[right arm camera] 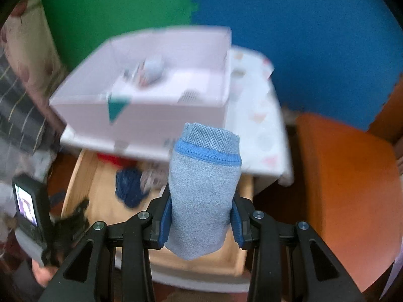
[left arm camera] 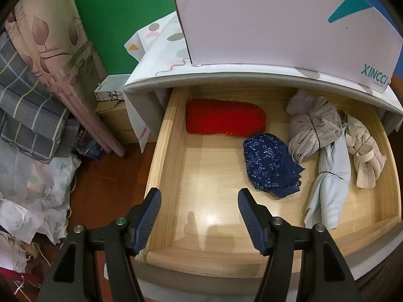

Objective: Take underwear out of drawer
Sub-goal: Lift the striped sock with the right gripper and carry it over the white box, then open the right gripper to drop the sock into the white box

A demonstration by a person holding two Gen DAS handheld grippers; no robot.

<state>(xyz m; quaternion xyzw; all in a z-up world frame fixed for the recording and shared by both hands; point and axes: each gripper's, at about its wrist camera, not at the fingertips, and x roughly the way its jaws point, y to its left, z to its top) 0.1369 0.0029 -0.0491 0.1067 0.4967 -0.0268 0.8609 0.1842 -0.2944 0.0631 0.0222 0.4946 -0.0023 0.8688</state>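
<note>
Right wrist view is blurred: the right hand-held gripper (right arm camera: pixel 201 220) clamps rolled grey-blue underwear (right arm camera: pixel 204 188), hiding much of the drawer (right arm camera: pixel 75 176); the left hand-held gripper (left arm camera: pixel 199 196) stands half-wide, empty.

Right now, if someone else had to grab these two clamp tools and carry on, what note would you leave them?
Right gripper: shut on a rolled grey-blue underwear, held up above the open wooden drawer.
Left gripper: open, empty, poised over the drawer's front left corner.
In the drawer: red folded piece at the back left, navy patterned piece mid, beige bundle, pale blue roll and cream piece on the right.
Done: one piece lifted out.
Left: set it down, probably in the white box on top, then fetch the rest.
</note>
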